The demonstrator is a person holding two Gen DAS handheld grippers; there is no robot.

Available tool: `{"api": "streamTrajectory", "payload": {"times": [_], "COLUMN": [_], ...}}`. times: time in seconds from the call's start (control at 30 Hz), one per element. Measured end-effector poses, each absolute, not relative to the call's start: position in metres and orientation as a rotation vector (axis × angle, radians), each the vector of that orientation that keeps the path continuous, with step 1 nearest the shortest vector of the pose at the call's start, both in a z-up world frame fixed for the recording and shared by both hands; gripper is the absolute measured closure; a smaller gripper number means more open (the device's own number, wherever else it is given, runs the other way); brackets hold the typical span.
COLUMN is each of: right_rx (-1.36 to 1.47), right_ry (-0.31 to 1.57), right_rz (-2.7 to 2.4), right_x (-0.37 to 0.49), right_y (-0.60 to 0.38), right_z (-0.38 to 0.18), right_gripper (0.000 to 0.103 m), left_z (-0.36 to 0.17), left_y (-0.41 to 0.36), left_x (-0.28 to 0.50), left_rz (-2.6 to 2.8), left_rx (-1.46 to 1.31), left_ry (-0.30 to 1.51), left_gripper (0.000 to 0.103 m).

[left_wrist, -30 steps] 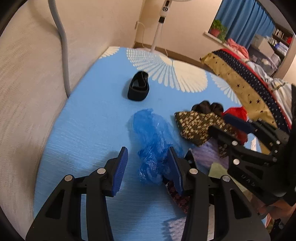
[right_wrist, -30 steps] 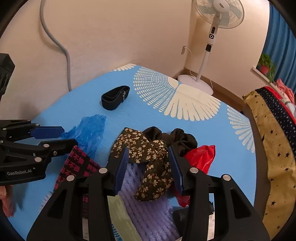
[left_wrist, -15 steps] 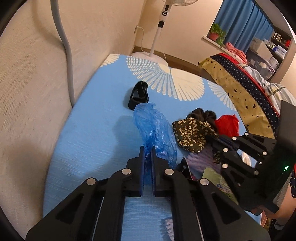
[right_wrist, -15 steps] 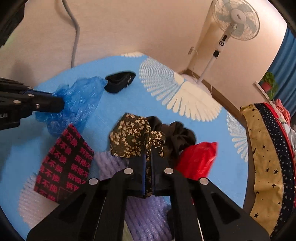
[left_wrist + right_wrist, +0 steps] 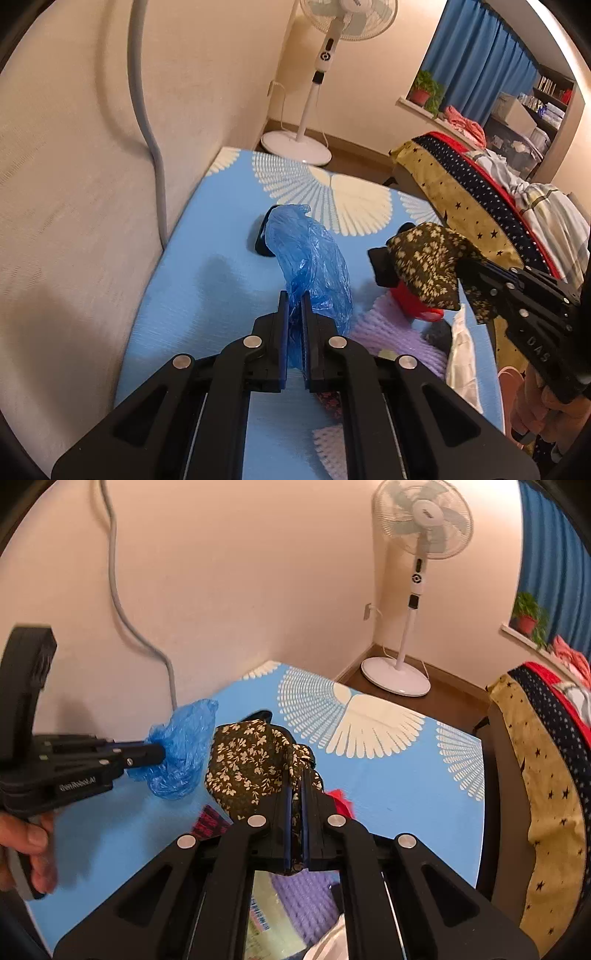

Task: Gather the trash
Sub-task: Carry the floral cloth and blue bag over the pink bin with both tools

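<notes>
Each camera sits just behind its own gripper, looking forward and down along the fingers at the blue mat [image 5: 207, 295] from close above. The left view faces the fan [image 5: 325, 55] and window corner, with the right gripper [image 5: 461, 269] at its right edge. The right view faces the wall, the left gripper [image 5: 159, 755] at its left edge. Both share the mat, the fan [image 5: 421, 524], and probably the same grey hose [image 5: 122, 602].

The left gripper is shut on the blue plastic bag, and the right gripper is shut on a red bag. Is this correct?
Not quite. The left gripper is shut on the blue plastic bag, but the right gripper is shut on the dark floral cloth, as the right wrist view shows.
</notes>
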State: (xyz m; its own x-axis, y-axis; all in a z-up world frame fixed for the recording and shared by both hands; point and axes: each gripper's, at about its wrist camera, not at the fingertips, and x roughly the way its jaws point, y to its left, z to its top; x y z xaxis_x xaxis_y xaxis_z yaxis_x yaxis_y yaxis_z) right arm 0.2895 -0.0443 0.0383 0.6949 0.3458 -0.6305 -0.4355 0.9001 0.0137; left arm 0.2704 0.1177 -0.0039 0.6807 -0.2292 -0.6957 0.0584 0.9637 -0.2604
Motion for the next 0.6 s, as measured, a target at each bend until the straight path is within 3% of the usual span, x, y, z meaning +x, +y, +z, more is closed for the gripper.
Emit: {"api": "streamTrajectory", "payload": {"times": [0.6], "right_rx": [0.096], "right_ry": [0.573], "right_rz": [0.383], "right_x": [0.205], "right_y": [-0.121], "right_z": [0.112], "right_gripper": [0.099], "left_z": [0.065], "left_y": [0.059], "left_x": [0.208], "left_rz": [-0.224], "left_rx": [-0.152], "left_ry": [0.693], "left_gripper": [0.097]}}
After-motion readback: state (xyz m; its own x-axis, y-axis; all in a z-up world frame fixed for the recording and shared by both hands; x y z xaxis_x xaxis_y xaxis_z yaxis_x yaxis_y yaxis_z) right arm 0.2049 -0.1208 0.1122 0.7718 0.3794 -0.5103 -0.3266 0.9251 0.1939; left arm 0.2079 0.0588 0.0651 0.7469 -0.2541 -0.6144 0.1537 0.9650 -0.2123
